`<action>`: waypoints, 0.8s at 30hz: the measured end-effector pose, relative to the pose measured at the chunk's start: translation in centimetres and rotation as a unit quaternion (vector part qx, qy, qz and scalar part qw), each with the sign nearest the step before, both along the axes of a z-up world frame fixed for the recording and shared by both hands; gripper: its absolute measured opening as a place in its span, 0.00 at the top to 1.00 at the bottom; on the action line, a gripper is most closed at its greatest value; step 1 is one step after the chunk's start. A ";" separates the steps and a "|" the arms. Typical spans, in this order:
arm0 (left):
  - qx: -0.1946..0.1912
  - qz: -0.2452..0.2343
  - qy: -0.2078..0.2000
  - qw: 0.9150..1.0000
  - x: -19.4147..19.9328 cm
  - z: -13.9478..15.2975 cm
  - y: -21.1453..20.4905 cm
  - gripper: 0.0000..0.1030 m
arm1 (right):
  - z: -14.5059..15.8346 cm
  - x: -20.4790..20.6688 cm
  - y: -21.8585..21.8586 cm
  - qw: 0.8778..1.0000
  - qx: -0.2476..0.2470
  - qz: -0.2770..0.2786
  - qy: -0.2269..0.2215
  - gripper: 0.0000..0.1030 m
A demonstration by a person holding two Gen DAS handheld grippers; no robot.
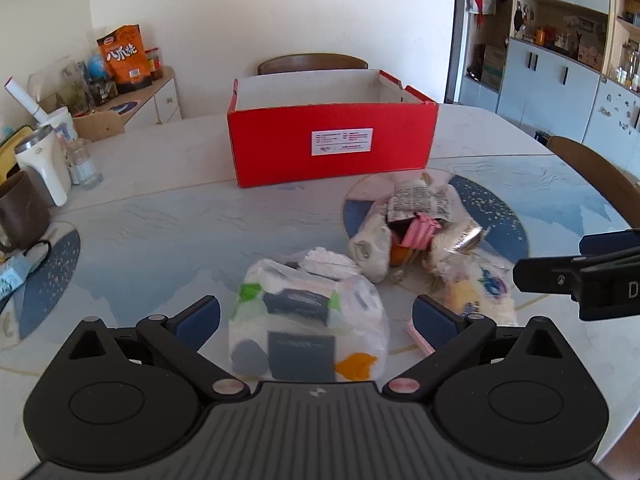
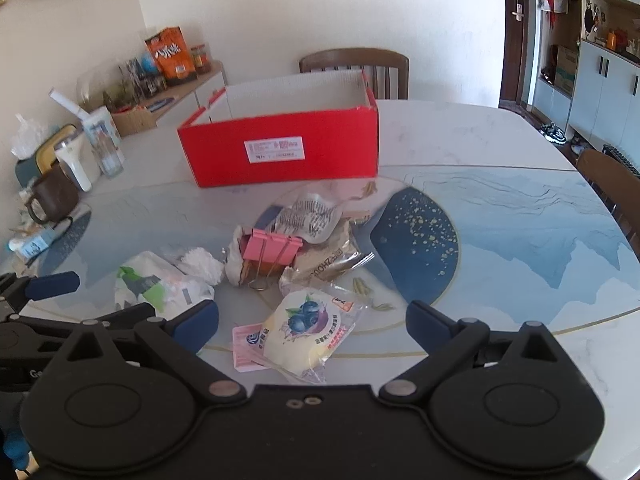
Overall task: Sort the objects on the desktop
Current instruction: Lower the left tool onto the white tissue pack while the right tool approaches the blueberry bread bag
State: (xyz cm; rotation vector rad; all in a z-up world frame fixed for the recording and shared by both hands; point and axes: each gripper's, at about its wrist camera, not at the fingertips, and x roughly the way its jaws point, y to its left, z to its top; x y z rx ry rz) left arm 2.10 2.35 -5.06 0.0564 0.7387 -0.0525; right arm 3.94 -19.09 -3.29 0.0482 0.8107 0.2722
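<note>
An open red cardboard box [image 1: 332,144] [image 2: 280,148] stands at the middle back of the table. In front of it lies a heap of small items: a pink binder clip [image 2: 272,250] [image 1: 418,232], crumpled wrappers [image 2: 312,212], a white wad [image 2: 202,262]. My left gripper [image 1: 316,320] is open, its blue pads either side of a clear tissue packet [image 1: 308,324] [image 2: 160,288]. My right gripper [image 2: 312,320] is open around a blueberry bread packet [image 2: 308,328] [image 1: 476,292] lying on a pink card [image 2: 246,344].
A brown mug [image 1: 20,212] [image 2: 52,198], a white flask [image 1: 44,164], a glass jar [image 1: 84,164] and other clutter stand at the table's left edge. Wooden chairs [image 2: 356,68] [image 1: 596,176] stand behind and to the right. A sideboard with an orange snack bag [image 1: 124,56] is at back left.
</note>
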 end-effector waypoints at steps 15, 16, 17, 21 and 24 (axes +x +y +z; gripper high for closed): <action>-0.031 -0.067 0.067 0.995 4.1 -2.8 3.0 0.00 | -3.0 3.8 2.1 0.998 -0.024 -0.031 0.050 0.09; -0.030 -0.073 0.069 0.994 4.1 -3.0 2.9 0.00 | -3.2 4.0 2.1 0.998 -0.024 -0.034 0.055 0.09; -0.028 -0.078 0.072 0.994 4.0 -3.2 2.8 0.00 | -3.4 4.2 2.2 0.997 -0.025 -0.036 0.059 0.09; -0.011 -0.089 0.072 0.993 4.1 -4.0 2.3 0.00 | -4.2 4.7 2.5 0.996 -0.028 -0.040 0.074 0.09; 0.000 -0.098 0.070 0.993 4.1 -4.5 2.0 0.00 | -4.7 5.0 2.8 0.995 -0.032 -0.041 0.085 0.09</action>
